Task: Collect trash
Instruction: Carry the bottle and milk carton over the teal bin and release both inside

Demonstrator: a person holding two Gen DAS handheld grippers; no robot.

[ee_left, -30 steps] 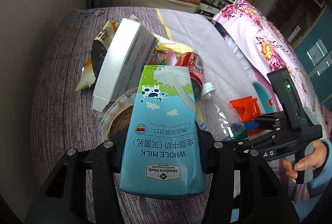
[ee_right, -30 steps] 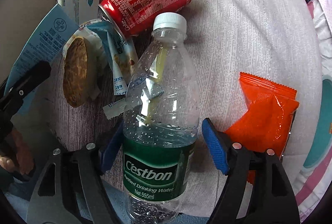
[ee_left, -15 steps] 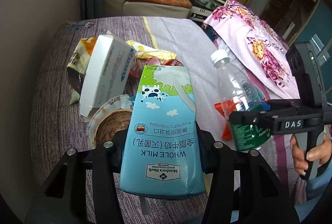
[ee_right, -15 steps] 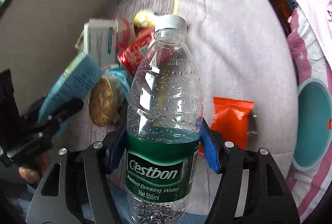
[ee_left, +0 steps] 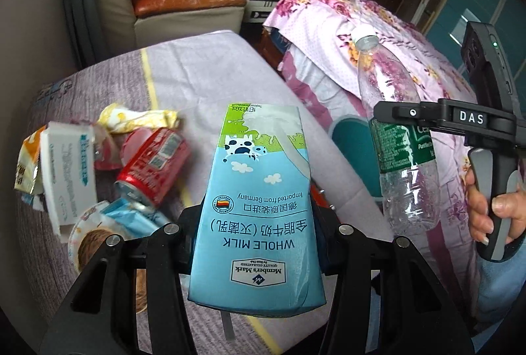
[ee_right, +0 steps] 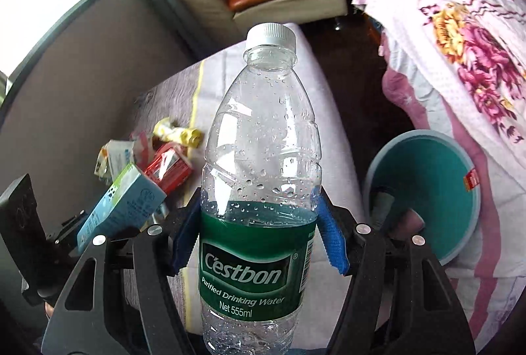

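The left gripper (ee_left: 256,243) clamps the milk carton (ee_left: 259,200) – the right gripper (ee_right: 259,236) clamps the water bottle (ee_right: 263,164), both lifted above the table (ee_left: 203,72).

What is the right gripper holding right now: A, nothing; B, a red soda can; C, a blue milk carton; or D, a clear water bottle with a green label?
D: the right gripper has its blue-padded fingers closed on the clear water bottle with the green label, while the left gripper holds the milk carton.
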